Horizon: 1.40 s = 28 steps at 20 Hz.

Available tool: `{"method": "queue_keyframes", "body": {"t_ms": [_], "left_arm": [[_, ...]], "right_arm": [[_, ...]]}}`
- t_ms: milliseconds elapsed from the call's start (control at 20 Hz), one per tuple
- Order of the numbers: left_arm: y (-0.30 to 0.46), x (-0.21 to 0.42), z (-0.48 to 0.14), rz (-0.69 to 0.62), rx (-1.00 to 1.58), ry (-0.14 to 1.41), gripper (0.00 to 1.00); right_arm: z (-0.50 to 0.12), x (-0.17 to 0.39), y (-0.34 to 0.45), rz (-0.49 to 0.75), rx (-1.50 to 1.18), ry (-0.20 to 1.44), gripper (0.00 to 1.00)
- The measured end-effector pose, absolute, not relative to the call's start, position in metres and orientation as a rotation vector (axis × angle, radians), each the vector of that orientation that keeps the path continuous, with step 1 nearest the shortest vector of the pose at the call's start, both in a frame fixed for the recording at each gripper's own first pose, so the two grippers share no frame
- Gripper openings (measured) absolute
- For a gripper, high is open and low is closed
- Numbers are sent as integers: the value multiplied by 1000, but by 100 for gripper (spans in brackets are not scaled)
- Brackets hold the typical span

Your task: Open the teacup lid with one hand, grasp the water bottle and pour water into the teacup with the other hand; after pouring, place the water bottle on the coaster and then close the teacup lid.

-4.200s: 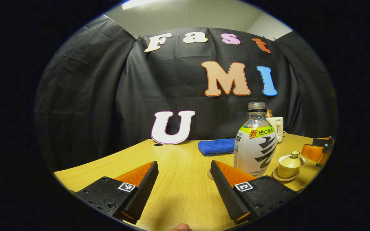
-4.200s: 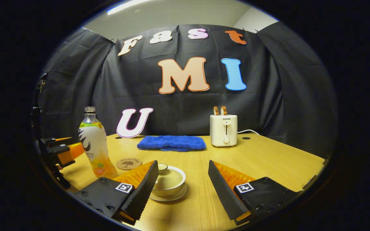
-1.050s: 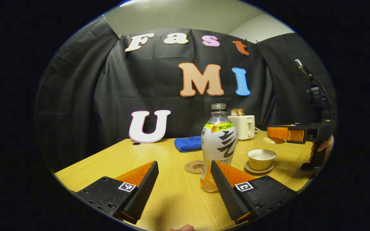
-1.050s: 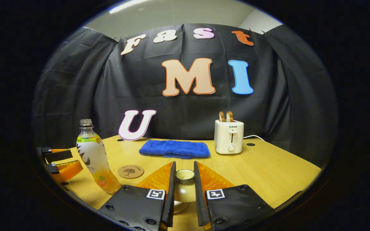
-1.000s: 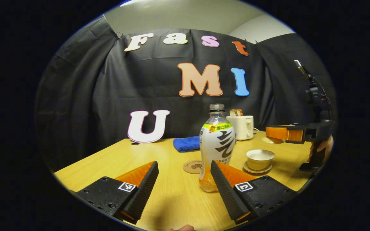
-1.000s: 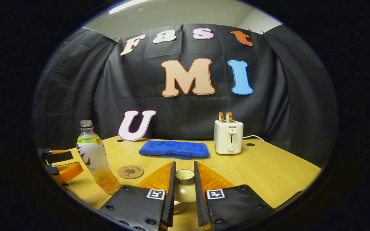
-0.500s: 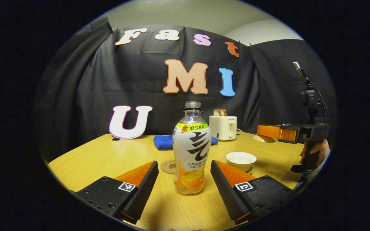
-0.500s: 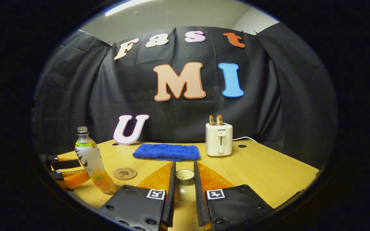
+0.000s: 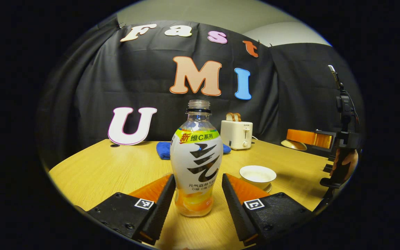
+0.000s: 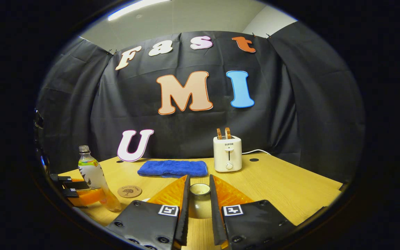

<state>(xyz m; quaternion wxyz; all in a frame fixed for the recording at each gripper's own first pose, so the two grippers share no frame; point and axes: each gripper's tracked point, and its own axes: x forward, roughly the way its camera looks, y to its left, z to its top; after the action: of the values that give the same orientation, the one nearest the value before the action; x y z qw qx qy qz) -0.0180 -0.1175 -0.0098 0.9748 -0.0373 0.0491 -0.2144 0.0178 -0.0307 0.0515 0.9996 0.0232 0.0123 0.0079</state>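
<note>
A wooden table (image 10: 290,187) stands before black cloth. The water bottle (image 9: 196,163) stands upright between the parted fingers of the left gripper (image 9: 198,199). The teacup lid (image 10: 200,190) is clamped in the right gripper (image 10: 199,194). The uncovered teacup (image 9: 257,174) is seen in the left gripper view, the coaster (image 10: 129,191) in the right gripper view.

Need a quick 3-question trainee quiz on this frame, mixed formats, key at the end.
1. True or false: the teacup is uncovered.
2. The right gripper is shut on what? A) coaster B) teacup lid C) blue towel
3. Fill in: the water bottle stands between the fingers of the ___ gripper.

Key: 1 true. 2 B, the teacup lid, held up off the cup. 3 left; the left gripper is open, fingers either side of the bottle's lower body, not yet pressing.
</note>
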Motion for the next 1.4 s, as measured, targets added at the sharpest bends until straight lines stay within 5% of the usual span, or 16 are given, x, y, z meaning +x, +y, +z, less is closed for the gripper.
{"method": "queue_keyframes", "body": {"t_ms": [750,1400], "left_arm": [[-132,-7,-15,-457,2,105,52],[-113,19,2,-373,336,57,51]], "right_arm": [[77,6,-50,-5,79,-28,32],[78,3,-51,5,75,-23,32]]}}
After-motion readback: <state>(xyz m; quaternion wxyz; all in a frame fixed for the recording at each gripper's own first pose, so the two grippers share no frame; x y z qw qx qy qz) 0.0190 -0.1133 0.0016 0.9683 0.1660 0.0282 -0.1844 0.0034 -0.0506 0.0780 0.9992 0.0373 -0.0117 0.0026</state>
